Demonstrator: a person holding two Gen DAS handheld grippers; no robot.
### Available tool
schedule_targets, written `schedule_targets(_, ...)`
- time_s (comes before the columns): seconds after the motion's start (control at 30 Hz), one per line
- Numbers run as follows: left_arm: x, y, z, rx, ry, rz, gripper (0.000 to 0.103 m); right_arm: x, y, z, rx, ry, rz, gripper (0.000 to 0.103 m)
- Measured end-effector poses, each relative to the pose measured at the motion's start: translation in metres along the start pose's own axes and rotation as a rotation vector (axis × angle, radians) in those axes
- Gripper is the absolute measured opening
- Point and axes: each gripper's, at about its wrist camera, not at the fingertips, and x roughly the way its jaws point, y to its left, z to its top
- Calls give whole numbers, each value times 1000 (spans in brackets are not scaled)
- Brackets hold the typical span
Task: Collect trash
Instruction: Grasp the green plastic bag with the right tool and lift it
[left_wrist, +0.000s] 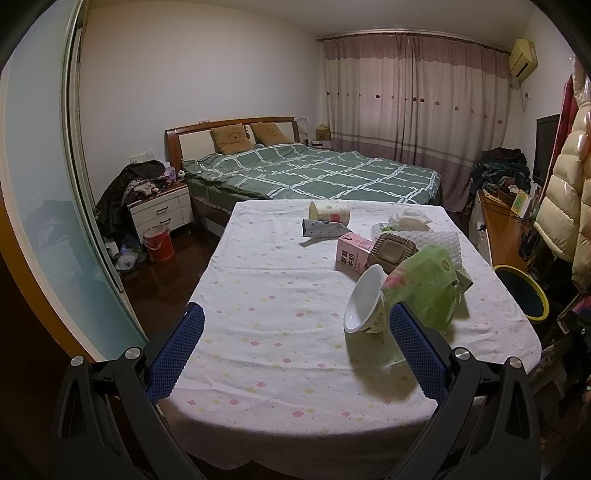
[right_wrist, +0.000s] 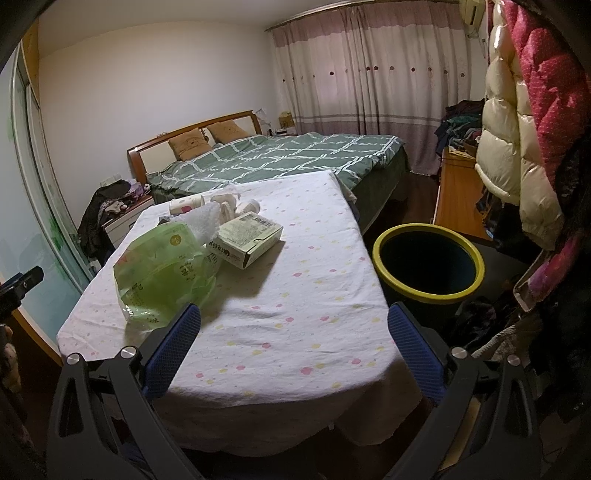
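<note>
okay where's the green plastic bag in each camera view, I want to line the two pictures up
Left wrist: green bag sits right of centre on the table, just beyond the right finger, behind the tipped white bowl.
Right wrist: green bag sits left of centre, just beyond the left finger.
Shared landmark: the yellow-rimmed bin beside the table.

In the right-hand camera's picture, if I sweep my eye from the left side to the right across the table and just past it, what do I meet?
Green plastic bag → cardboard box → bare stretch of the tablecloth → yellow-rimmed bin standing beside the table → puffy jackets hanging at the far right.
</note>
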Motion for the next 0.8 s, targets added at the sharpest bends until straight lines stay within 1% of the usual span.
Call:
schedule_targets(0.13,1,4,4,1,-3,8,99,13,12,3,-20,19,46,97)
schedule_targets(0.27,2,6,7,7,-12,27,99,29,32,7,-42,42,120,97)
schedule_targets(0.37,1,10,9,4,-25,46,99,43,54,11,-62,62,183,97)
schedule_targets(0.57,0,26,13,-20,-46,91,99,56,112,15,-127,55,294,97)
schedule_targets(0.63,-1,33,14,-30,-52,105,99,60,130,12,-154,58,315,97)
schedule_targets(0.8,1,48,13,-43,-58,132,99,81,171,0,-241,88,303,97)
